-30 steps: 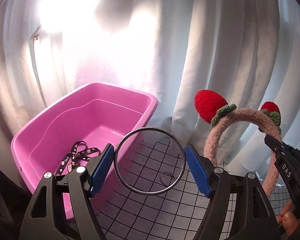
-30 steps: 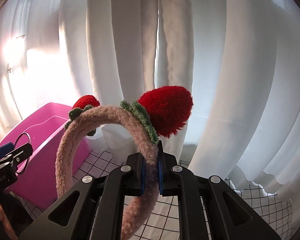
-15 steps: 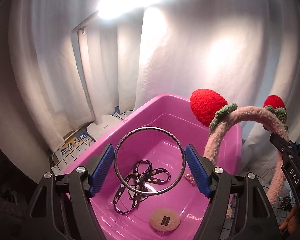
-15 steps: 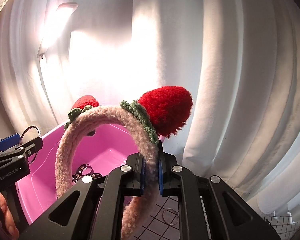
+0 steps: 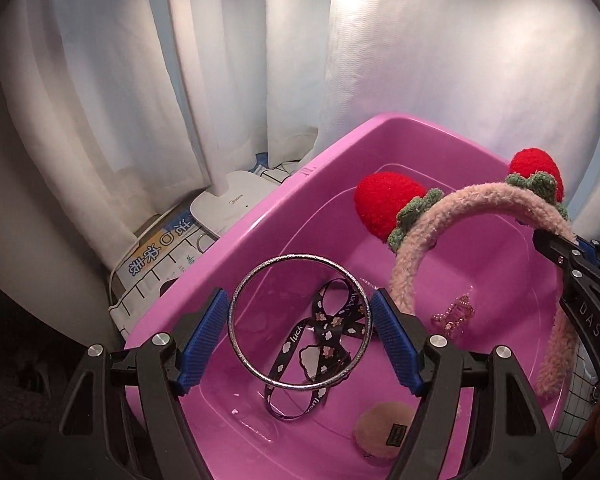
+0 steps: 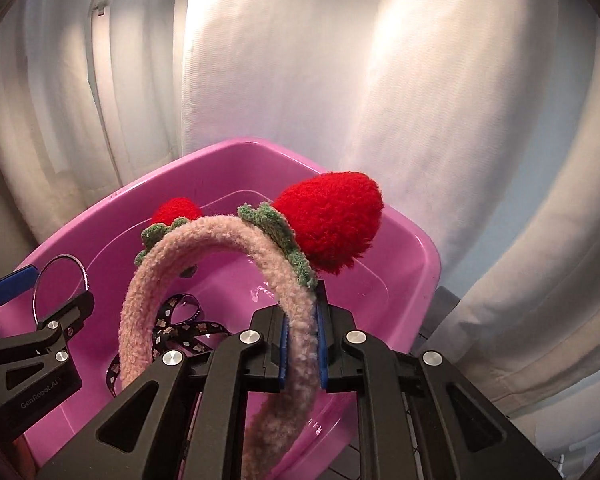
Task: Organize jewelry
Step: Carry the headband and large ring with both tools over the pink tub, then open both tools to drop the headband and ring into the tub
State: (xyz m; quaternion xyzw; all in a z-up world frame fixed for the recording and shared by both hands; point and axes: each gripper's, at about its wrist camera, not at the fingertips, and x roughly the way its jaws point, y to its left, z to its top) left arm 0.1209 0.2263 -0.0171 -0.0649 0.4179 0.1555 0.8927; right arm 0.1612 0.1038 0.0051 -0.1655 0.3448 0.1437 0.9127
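Note:
My left gripper [image 5: 300, 324] is shut on a silver bangle [image 5: 240, 344] and holds it over the pink tub [image 5: 260, 216]. My right gripper [image 6: 302, 340] is shut on a fuzzy pink headband [image 6: 204, 240] with two red strawberries, also held over the tub [image 6: 416, 248]. The headband shows in the left wrist view [image 5: 480, 200], and the bangle in the right wrist view [image 6: 62, 258]. In the tub lie a black printed ribbon [image 5: 324, 328], a round tan puff [image 5: 384, 428] and a small pink hair clip [image 5: 456, 314].
White curtains hang behind the tub. A white lamp base [image 5: 232, 204] and a printed package [image 5: 156, 256] sit to the tub's left. A black-grid tablecloth [image 5: 576, 408] shows at the right.
Both grippers have swung left and tilted down, from beside the tub to above its inside. The bangle and headband stay gripped.

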